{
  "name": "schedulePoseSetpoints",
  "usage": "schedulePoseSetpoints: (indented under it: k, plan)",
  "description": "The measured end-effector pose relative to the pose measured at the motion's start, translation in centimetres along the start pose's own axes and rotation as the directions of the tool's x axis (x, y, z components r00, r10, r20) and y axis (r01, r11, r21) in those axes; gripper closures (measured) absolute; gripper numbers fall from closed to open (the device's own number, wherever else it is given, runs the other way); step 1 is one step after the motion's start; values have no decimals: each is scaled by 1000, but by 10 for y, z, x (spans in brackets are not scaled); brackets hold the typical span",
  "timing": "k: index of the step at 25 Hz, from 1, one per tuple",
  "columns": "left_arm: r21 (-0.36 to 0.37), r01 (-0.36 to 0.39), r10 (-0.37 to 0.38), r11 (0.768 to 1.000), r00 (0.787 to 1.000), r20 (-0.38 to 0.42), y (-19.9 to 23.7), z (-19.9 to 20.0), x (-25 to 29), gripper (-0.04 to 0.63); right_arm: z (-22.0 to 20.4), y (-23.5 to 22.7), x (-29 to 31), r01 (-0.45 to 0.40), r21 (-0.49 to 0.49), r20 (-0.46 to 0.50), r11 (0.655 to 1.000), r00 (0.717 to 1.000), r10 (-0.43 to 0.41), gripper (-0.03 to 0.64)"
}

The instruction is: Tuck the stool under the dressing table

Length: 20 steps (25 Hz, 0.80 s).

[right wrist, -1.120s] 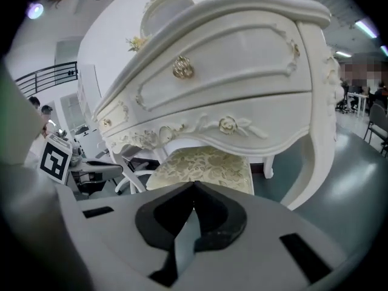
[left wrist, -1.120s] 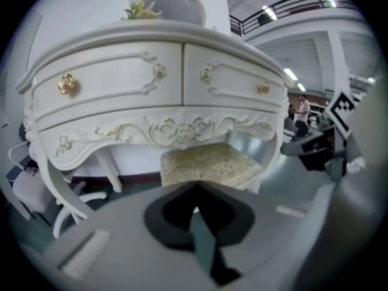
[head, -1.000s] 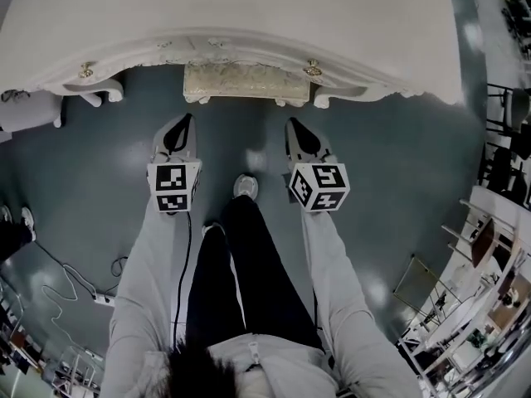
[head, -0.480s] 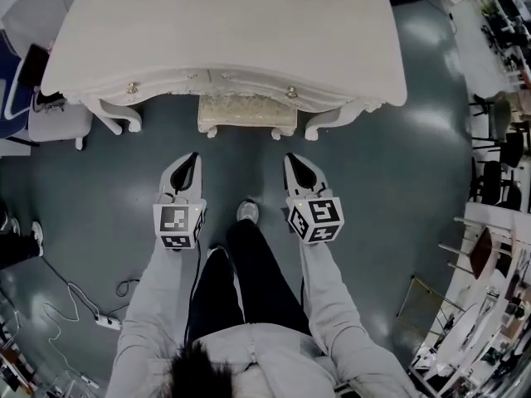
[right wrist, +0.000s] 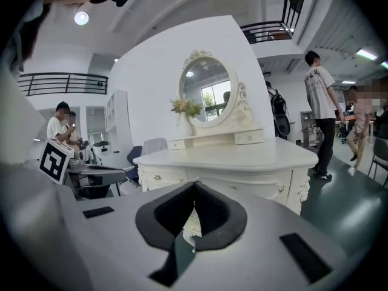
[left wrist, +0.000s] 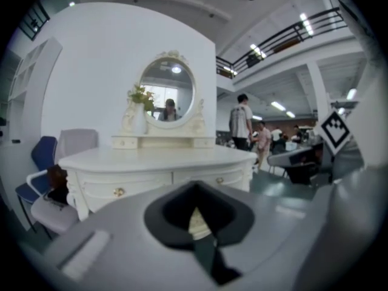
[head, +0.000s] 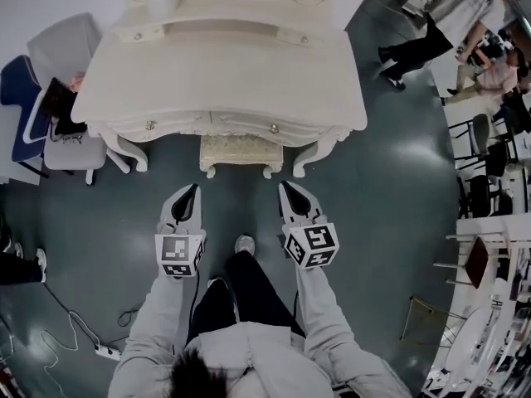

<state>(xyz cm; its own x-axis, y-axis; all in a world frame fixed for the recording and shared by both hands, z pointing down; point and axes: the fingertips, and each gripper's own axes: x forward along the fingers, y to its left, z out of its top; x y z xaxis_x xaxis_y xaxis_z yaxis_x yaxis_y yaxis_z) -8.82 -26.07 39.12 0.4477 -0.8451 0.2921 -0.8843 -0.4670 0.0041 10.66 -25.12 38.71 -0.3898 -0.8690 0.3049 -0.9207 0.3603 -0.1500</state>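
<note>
The cream stool (head: 239,152) stands pushed in under the white dressing table (head: 224,69), only its front edge and two legs showing. In the head view my left gripper (head: 192,187) and right gripper (head: 284,185) hover side by side over the floor, well short of the stool, both shut and holding nothing. Through the left gripper view I see the dressing table (left wrist: 157,162) with its oval mirror (left wrist: 167,93) ahead, past the shut left gripper (left wrist: 194,208). The right gripper view shows the same table (right wrist: 236,156), and a sliver of the stool (right wrist: 191,222) below the shut right gripper (right wrist: 194,206).
A grey chair (head: 70,143) and a blue chair (head: 17,98) stand left of the table. People walk at the upper right (head: 440,23). My legs and a shoe (head: 244,245) are between the grippers. A cable and power strip (head: 104,351) lie on the floor at lower left.
Both grippers have risen and drawn back from the stool, still shut. My head has lifted, so the whole dressing table with its mirror base now shows.
</note>
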Motion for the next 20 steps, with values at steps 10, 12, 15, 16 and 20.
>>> schedulePoseSetpoints:
  k: [10, 12, 15, 16, 20]
  plan:
    - [-1, 0, 1, 1000, 992, 124, -6, 64, -51, 588, 52, 27, -51, -7, -15, 79, 1000, 997, 8, 621]
    - [6, 9, -10, 1000, 987, 159, -9, 81, -60, 588, 63, 34, -59, -10, -36, 92, 999, 996, 14, 622]
    - [15, 26, -29, 1000, 979, 203, -15, 103, -73, 588, 77, 43, -68, -8, -68, 110, 998, 994, 15, 623]
    - [20, 30, -33, 999, 976, 215, -17, 109, -78, 588, 81, 45, -71, -6, -77, 115, 997, 993, 15, 623]
    - [32, 28, -35, 999, 966, 255, -22, 132, -95, 588, 100, 56, -85, -3, -96, 149, 995, 989, 17, 622]
